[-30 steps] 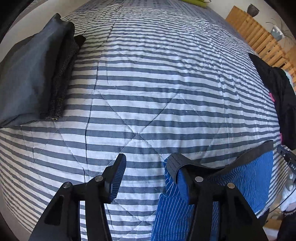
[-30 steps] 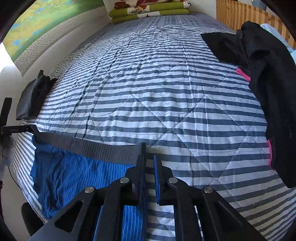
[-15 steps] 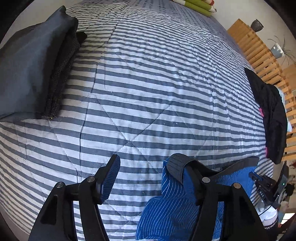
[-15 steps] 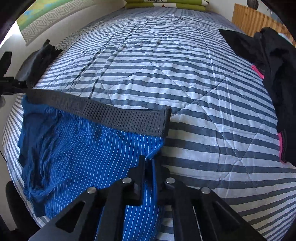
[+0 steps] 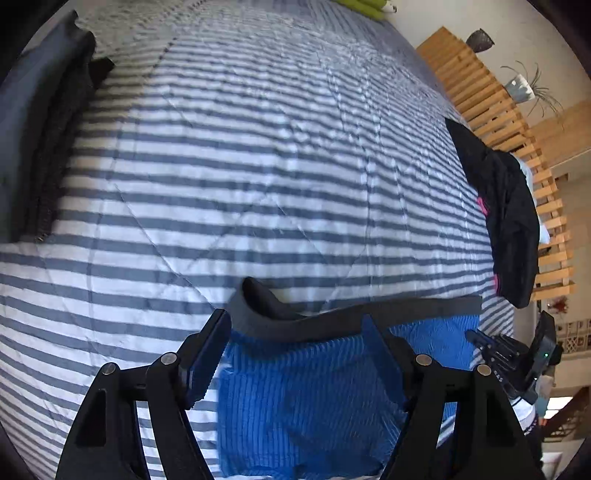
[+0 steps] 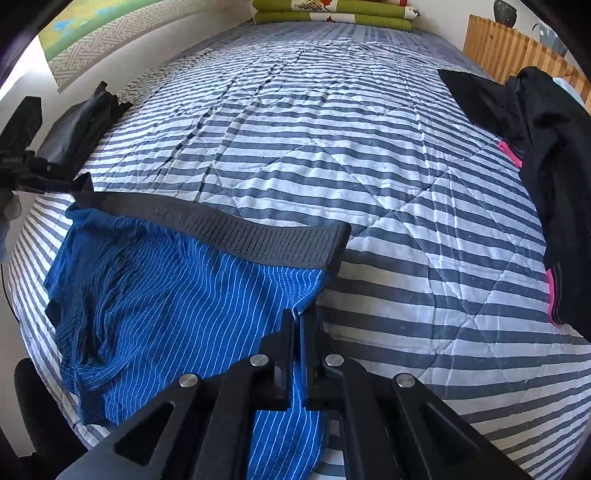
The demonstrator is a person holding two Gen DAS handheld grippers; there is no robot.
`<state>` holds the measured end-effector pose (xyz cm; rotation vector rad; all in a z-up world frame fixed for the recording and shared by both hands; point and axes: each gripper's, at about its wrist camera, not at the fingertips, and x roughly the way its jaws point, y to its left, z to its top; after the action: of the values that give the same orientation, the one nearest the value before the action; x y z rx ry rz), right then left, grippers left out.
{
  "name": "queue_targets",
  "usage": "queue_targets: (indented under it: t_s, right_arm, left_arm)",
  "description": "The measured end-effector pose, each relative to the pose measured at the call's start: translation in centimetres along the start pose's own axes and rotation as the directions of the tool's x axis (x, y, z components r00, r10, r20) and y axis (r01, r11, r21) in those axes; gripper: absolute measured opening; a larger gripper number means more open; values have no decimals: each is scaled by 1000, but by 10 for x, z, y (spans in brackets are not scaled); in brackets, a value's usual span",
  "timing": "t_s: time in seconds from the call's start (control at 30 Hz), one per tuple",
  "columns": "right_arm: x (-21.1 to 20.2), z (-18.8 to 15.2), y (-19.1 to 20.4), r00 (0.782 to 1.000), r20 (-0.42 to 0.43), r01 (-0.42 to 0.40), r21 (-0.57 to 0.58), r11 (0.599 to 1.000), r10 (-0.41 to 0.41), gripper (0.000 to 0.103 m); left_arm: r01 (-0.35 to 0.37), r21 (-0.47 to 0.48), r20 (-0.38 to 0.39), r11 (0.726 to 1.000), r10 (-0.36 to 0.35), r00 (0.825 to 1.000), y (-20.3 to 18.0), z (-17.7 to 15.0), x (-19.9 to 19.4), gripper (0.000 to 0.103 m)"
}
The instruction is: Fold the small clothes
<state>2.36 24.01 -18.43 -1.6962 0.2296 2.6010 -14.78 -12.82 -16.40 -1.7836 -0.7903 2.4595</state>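
Garment: blue pinstriped shorts with a dark ribbed waistband, lying spread on the near part of the bed, waistband towards the far end.
Surface: bed under a quilt with grey and white stripes and diamond stitching.
Left tongs: jaws wide apart, having just been opening; the shorts' waistband corner lies between them, curled up, and neither pad presses on it. Left pad over the quilt, right pad over the blue cloth.
Right tongs: jaws closed, pinching the side edge of the shorts just below the waistband's end; blue cloth runs down between the fingers.
Waistband: stretches flat from one end to the other; its end at the right tongs stands slightly raised.
Other clothes: folded dark pile at the left edge of the bed; black garment with pink trim heaped at the right edge, well apart from the shorts.
Far end: green patterned cushions stacked.
Room: wooden slatted screen beside the bed.
Writing: small pale lettering on the right tongs' body in the left wrist view, too small to read. No brand legible on the waistband.
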Motion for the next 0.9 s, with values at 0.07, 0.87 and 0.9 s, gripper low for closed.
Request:
queue_targets:
  t_s: [0.07, 0.87, 0.9]
  right_arm:
    - [-4, -1, -10, 999, 8, -51, 24, 998, 51, 4]
    - [-7, 35, -41, 968, 133, -239, 216, 947, 214, 4]
    - [-21, 35, -36, 964, 160, -243, 203, 948, 213, 4]
  left_arm:
    - [-100, 45, 52, 994, 98, 994, 8, 1, -12, 77]
    - [-128, 153, 112, 980, 111, 987, 11, -22, 19, 5]
    - [-110, 147, 136, 983, 90, 987, 10, -26, 3, 5]
